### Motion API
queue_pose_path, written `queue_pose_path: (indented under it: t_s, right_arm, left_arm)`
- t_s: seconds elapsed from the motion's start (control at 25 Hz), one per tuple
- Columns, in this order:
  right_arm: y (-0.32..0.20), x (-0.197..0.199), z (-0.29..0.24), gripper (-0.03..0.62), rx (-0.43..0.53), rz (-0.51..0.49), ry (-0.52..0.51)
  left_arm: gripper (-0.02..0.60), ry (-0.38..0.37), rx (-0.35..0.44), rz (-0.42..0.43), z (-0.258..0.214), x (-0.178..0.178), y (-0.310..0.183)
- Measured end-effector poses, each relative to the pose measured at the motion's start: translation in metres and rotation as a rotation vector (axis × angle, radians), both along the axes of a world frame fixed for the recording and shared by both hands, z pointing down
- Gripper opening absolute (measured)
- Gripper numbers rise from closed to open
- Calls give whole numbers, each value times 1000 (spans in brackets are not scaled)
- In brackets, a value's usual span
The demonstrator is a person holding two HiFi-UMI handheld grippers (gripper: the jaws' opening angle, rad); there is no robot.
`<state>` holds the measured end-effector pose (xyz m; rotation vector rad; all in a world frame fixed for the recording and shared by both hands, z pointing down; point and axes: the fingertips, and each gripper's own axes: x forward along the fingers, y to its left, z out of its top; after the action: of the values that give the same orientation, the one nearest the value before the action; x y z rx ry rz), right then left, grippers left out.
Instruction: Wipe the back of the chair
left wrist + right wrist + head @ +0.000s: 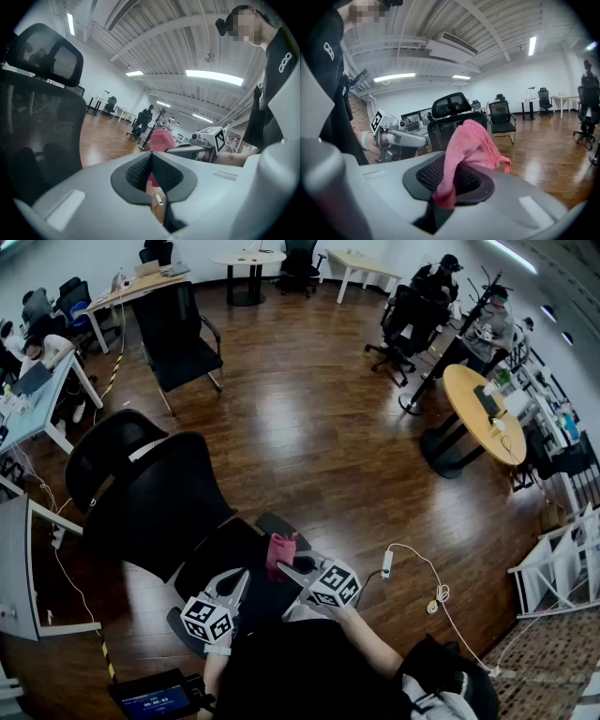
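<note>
- Right gripper view: my right gripper (pixel 449 178) is clamped on a fold of the pink cloth (pixel 471 140), which drapes over the jaws.
- Left gripper view: my left gripper (pixel 151 171) has its jaws pressed together, nothing between them.
- Head view: the black mesh chair back (pixel 159 507) stands just beyond both grippers, to my left.

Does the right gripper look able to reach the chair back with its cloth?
Probably yes: the right gripper holds the pink cloth close to the chair back, and nothing stands between them.
</note>
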<state>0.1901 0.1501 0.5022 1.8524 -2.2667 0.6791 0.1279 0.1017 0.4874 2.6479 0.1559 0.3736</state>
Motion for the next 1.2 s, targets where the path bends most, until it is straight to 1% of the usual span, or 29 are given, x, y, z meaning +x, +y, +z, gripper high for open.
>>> queue_pose_path:
  t_s: [0.16,0.32,0.6,0.76,0.88,1.04,1.2]
  right_arm:
    - [-17,4,4,44,-14,-27,16]
    - [-47,8,6,44,-24,-83,46]
    - [-119,21,15,44,-25,-198,132]
    - [-165,32,15,44,-37,-252,185]
    - [-205,49,14,45,-51,-243,238]
    - [-256,80,13,44,-67,-198,286]
    - [-305,104,13,44,-89,-176,316]
  left_arm:
    - [-15,4,1,-45,-1,-13,-15]
    - [-15,-1,-5,-127,0,-35,-33]
    - [-15,-3,-3,-278,10,-68,-63]
    - [-15,-10,1,-367,1,-85,-73]
    - [-15,-12,4,-413,-4,-94,-82]
    - [-15,-16,6,-478,-5,-106,-88]
    - [-15,-31,6,-569,-8,-122,-90]
